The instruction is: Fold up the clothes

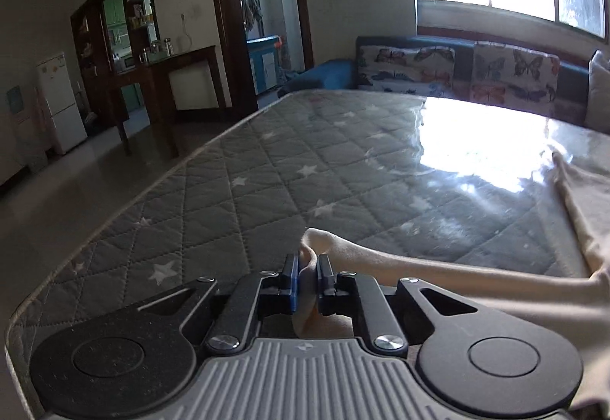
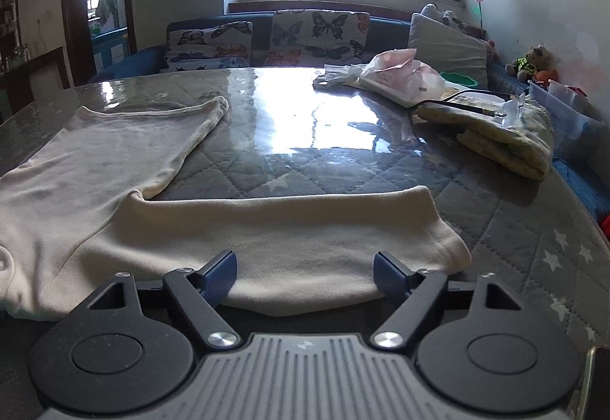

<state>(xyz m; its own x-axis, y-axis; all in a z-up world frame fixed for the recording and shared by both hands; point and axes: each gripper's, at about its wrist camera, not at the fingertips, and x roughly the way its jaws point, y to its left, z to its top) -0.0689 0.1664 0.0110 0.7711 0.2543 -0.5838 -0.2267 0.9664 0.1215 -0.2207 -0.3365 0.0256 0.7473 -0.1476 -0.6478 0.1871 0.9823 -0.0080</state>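
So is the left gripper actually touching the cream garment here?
Touching. The left wrist view shows the left gripper shut on a bunched fold of the cream garment.

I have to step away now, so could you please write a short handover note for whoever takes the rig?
Left gripper: shut on a bunched bit of the cream garment.
Right gripper: open, fingers apart at the near edge of the garment, holding nothing.
The garment lies spread on the quilted table, both legs flat.
Done: laid out, one grip taken. Left: apparently all folds.
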